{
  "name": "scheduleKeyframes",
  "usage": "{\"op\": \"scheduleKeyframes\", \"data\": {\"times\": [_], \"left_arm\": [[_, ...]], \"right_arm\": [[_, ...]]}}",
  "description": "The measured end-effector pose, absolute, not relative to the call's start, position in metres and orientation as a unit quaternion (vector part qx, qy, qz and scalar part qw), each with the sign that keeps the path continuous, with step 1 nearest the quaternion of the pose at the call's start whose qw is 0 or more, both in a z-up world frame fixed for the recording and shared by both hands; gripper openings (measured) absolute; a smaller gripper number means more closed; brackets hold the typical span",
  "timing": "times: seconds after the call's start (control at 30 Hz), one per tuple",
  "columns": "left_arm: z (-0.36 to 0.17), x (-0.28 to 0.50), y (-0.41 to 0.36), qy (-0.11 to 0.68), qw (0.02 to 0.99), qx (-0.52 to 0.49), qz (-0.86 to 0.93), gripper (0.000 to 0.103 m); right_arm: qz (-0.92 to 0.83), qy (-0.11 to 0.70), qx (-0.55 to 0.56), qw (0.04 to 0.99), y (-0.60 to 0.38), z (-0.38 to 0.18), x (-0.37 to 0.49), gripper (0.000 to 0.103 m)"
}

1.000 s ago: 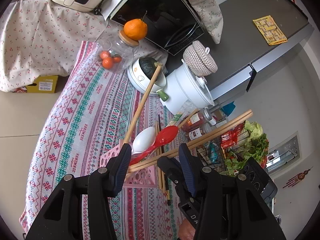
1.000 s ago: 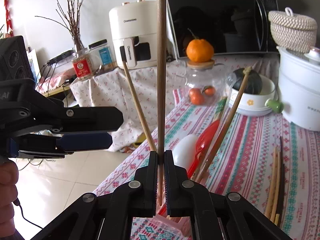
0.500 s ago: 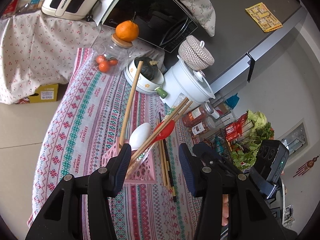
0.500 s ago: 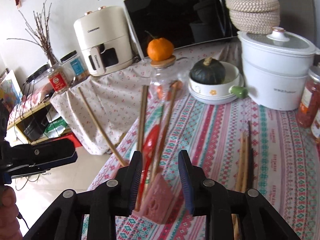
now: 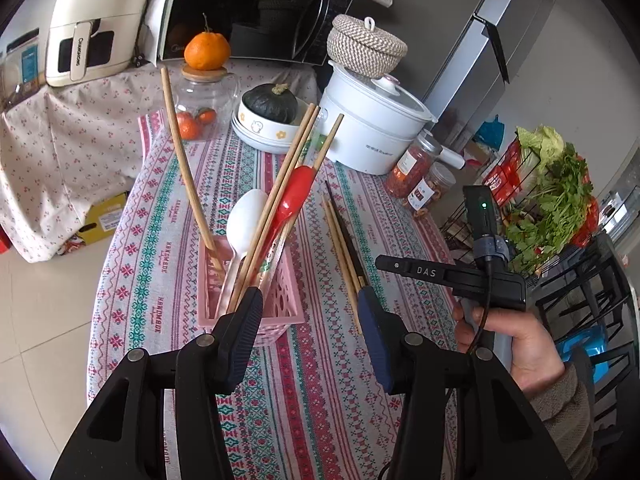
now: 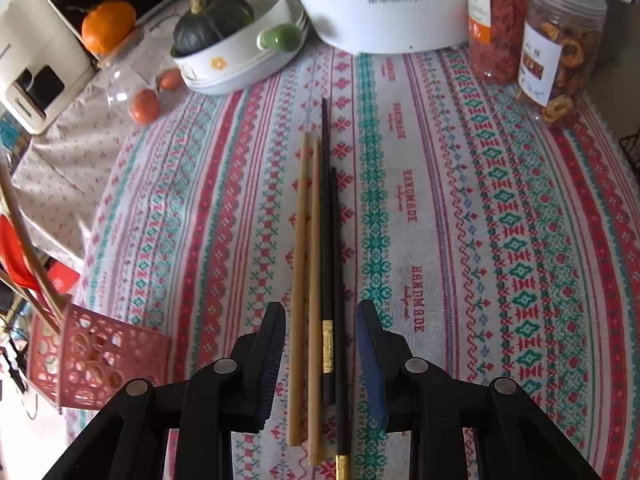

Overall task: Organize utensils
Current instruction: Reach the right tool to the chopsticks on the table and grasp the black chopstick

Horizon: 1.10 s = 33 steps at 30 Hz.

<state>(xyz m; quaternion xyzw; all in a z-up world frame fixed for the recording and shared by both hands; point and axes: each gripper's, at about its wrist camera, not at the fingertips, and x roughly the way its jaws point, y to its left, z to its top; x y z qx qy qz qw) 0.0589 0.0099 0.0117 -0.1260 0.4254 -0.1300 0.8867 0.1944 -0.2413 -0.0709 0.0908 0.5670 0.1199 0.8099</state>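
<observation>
**Four chopsticks flat on the cloth, the rest upright in the pink basket**

Left wrist view: left gripper (image 5: 308, 316) open and empty, low over the patterned tablecloth (image 5: 168, 216). Just ahead, a pink basket (image 5: 280, 312) holding wooden chopsticks (image 5: 280, 200) that lean up and away, tips toward the white pot (image 5: 372, 128); one more wooden stick (image 5: 184, 168) leaning to the left; a white spoon (image 5: 246, 216) and a red spoon (image 5: 294, 194) bowl-up among them. Right of the basket, loose chopsticks (image 5: 340, 240) lying flat, long axis running away from the camera. Further right, a hand (image 5: 516, 340) around the right gripper's handle.

Right wrist view: right gripper (image 6: 321, 340) pointing steeply down, jaws just narrowing yet clear of everything, straddling the near ends of the loose set. Seen only here: two tan chopsticks (image 6: 306, 248) and two black chopsticks (image 6: 328, 240) with gold bands, side by side and parallel, far tips toward the white pot (image 6: 376, 4). Basket (image 6: 100, 360) at the left edge, well apart from them.
</observation>
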Motion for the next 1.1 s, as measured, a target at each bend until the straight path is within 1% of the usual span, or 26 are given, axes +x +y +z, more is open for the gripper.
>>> {"op": "scheduleKeyframes", "data": {"times": [0.03,0.23,0.27,0.4,0.43,0.47,0.5,0.6,0.7,0.73,0.87,1.1], "left_arm": [[0.011,0.059,0.008,0.427,0.887,-0.121,-0.128,0.050],[0.010,0.057,0.001,0.431,0.889,-0.105,-0.118,0.050],[0.009,0.056,-0.002,0.432,0.889,-0.100,-0.117,0.050],[0.006,0.055,-0.012,0.434,0.890,-0.078,-0.117,0.050],[0.005,0.055,-0.014,0.435,0.889,-0.077,-0.118,0.050],[0.004,0.055,-0.016,0.436,0.889,-0.075,-0.120,0.050],[0.004,0.054,-0.019,0.437,0.888,-0.073,-0.122,0.050],[0.002,0.051,-0.030,0.437,0.888,-0.061,-0.128,0.050],[-0.001,0.051,-0.040,0.442,0.885,-0.056,-0.133,0.050],[-0.002,0.052,-0.043,0.444,0.884,-0.057,-0.134,0.050],[0.000,0.053,-0.051,0.445,0.883,-0.060,-0.135,0.050],[0.000,0.057,-0.048,0.447,0.884,-0.069,-0.121,0.050]], "right_arm": [[0.120,0.573,0.083,0.807,-0.239,-0.078,0.196,0.023],[0.115,0.600,0.066,0.789,-0.237,-0.112,0.208,0.013],[0.125,0.592,0.075,0.793,-0.239,-0.112,0.208,0.011],[0.134,0.606,0.064,0.782,-0.236,-0.111,0.203,0.012],[0.132,0.611,0.066,0.778,-0.237,-0.110,0.201,0.009],[0.130,0.607,0.068,0.781,-0.239,-0.107,0.199,0.002],[0.130,0.607,0.076,0.781,-0.243,-0.104,0.199,0.000],[0.133,0.597,0.086,0.787,-0.260,-0.094,0.190,0.000],[0.142,0.606,0.084,0.778,-0.265,-0.100,0.185,0.000],[0.138,0.607,0.091,0.777,-0.268,-0.103,0.185,0.004],[0.141,0.606,0.100,0.777,-0.264,-0.110,0.188,0.008],[0.146,0.598,0.109,0.780,-0.258,-0.110,0.193,0.009]]}}
